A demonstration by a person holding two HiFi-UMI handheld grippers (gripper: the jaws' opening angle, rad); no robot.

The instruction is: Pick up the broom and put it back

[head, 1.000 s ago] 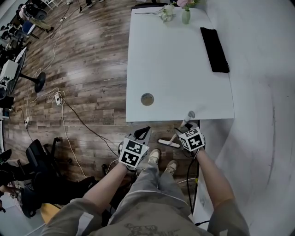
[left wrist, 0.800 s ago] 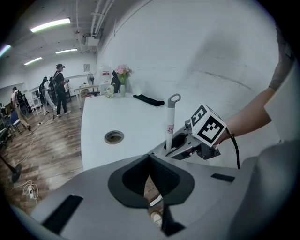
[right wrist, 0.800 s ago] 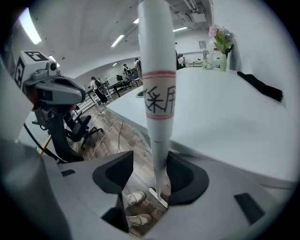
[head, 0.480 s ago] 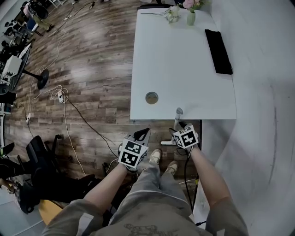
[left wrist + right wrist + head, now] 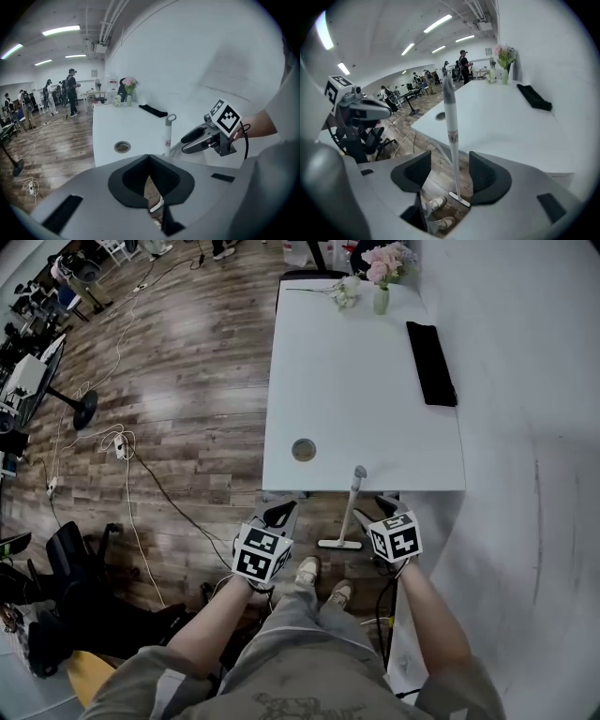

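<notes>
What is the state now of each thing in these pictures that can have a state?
White long-handled broom: upright, head on the wooden floor, handle at the edge of the white table, not gripped.
Left hand-held gripper: jaws together, empty.
Right hand-held gripper: jaws opening, pads clear of the broom handle.
Pale green vase with pink flowers: upright on the table.
Black flat oblong item: lying flat on the table.

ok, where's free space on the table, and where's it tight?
Free: the table's whole middle, between the grommet hole and the flat black object; also the near right corner, past the broom handle. Tight: the far end with the flower vase, and the floor at the near edge, with broom head and shoes.
</notes>
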